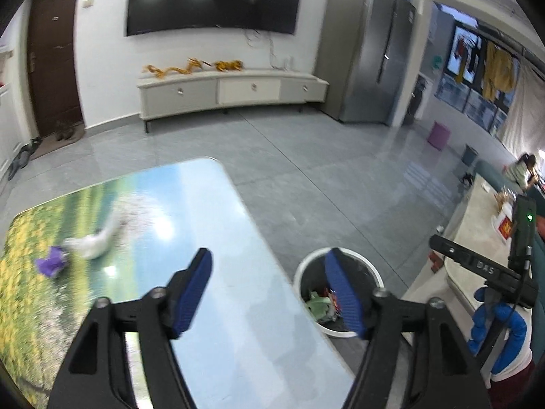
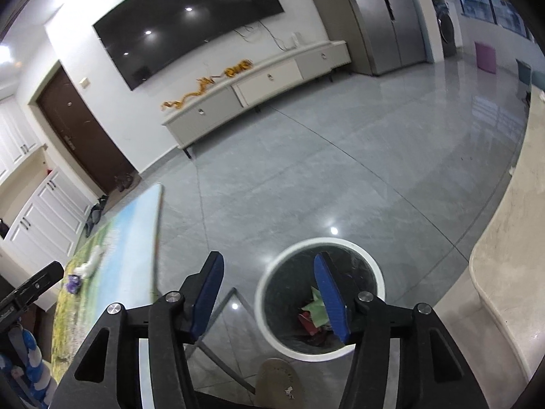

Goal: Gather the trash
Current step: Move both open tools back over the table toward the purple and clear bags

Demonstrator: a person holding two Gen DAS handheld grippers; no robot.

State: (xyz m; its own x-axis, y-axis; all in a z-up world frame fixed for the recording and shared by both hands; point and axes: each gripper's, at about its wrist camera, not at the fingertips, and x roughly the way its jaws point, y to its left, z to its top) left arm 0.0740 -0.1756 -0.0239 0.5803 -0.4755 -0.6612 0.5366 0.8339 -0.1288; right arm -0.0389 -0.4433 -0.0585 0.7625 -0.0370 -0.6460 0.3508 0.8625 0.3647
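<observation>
Left gripper [image 1: 269, 269] and right gripper [image 2: 269, 272]: ribbed blue pads, both spread, empty. Round white-rimmed bin [image 2: 272, 320] holds crumpled paper. Glossy table [image 1: 218, 238]: one purple scrap [image 1: 52, 261], one white wad [image 1: 93, 242].

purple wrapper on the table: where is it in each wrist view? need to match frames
Left wrist: purple wrapper lies far left, mid-height, on the table, beside a white crumpled piece.
Right wrist: purple wrapper lies far left, below mid-height, on the same table, seen edge-on.
Shared landmark: the white-rimmed trash bin on the floor, right of the table in both.
</observation>
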